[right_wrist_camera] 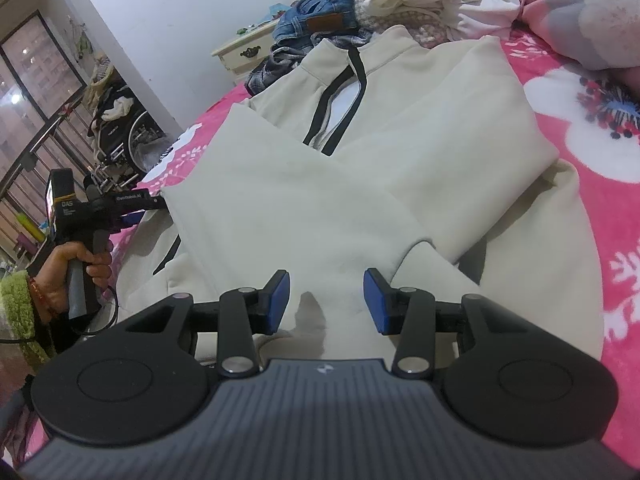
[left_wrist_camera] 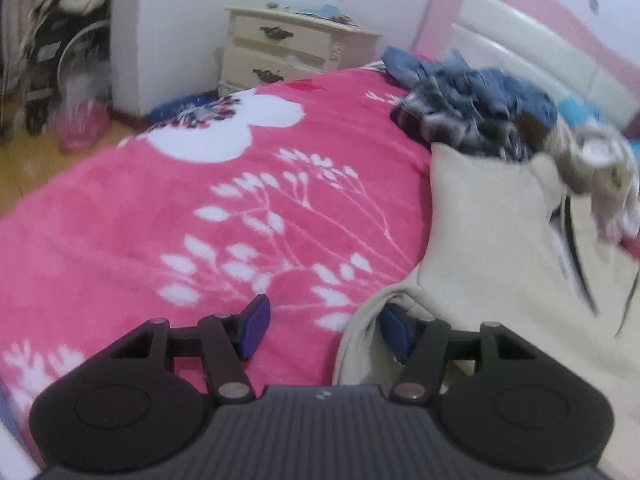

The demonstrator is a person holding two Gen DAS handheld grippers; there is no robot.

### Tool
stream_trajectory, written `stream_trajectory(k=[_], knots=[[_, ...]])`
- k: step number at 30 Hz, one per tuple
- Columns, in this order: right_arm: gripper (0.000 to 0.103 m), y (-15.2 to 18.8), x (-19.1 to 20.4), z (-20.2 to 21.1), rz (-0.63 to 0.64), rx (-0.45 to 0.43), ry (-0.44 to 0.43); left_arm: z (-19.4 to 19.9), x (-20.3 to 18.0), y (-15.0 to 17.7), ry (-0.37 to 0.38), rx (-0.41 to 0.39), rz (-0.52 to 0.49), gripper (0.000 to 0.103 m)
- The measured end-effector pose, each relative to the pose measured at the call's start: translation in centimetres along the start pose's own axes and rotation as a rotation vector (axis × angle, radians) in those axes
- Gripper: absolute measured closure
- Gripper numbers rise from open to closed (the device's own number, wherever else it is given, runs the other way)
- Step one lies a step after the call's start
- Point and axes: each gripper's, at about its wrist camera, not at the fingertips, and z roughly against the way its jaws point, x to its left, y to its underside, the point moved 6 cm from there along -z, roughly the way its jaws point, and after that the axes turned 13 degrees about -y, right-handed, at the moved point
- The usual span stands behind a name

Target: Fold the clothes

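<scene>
Left gripper (left_wrist_camera: pixel 324 330) jaws spread at cream sweatshirt (right_wrist_camera: pixel 320 200) edge, right gripper (right_wrist_camera: pixel 326 300) spread over it

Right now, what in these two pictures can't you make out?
- Clothes pile, left wrist view: motion-blurred, garments indistinct.
- Cream sweatshirt near hem, right wrist view: hidden behind the right gripper.
- Nightstand top, left wrist view: items too small.
- Person, right wrist view: only a hand; frame edge cuts the rest.
</scene>
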Motion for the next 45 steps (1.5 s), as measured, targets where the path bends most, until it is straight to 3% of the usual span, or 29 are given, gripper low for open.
stream_trajectory(k=[9,11,12,16,18,24,29,35,45], knots=[[0.063,0.1,-0.5,-0.1,-0.03,-0.003,-0.013,2.7,2.2,-0.5,-0.04,0.0,0.015,0.041],[0.063,0.1,-0.6,-0.1,-0.031,-0.003,-0.014,3.2,2.4,-0.9,-0.074,-0.02,0.017,0.045],[0.063,0.0,-0.6,-0.1,-0.031,-0.001,-0.014,3.6,2.8,-1.3,-0.125,-0.051,0.023,0.046],[0.063,0.0,-0.7,-0.1,-0.034,-0.003,-0.014,3.8,6.1,-2.5,-0.166,-0.044,0.161,0.047],[0.063,0.0,-0.7,-0.2,-0.034,-0.004,-0.014,4.0,6.5,-3.0,-0.167,-0.044,0.174,0.047],[0.063,0.1,-0.7,-0.3,-0.036,-0.007,-0.008,6.0,0.5,-3.9,-0.008,-0.122,0.082,0.046],[0.063,0.3,-0.5,-0.3,-0.032,-0.015,0.005,4.5,-5.9,-2.4,0.072,-0.109,-0.031,0.046],[0.063,0.5,-0.5,-0.3,-0.011,-0.02,0.01,0.3,-6.6,1.1,-0.024,-0.049,-0.072,0.049],[0.063,0.7,-0.4,-0.7,0.043,-0.003,0.023,0.7,-6.2,1.4,-0.022,-0.091,-0.096,0.049]])
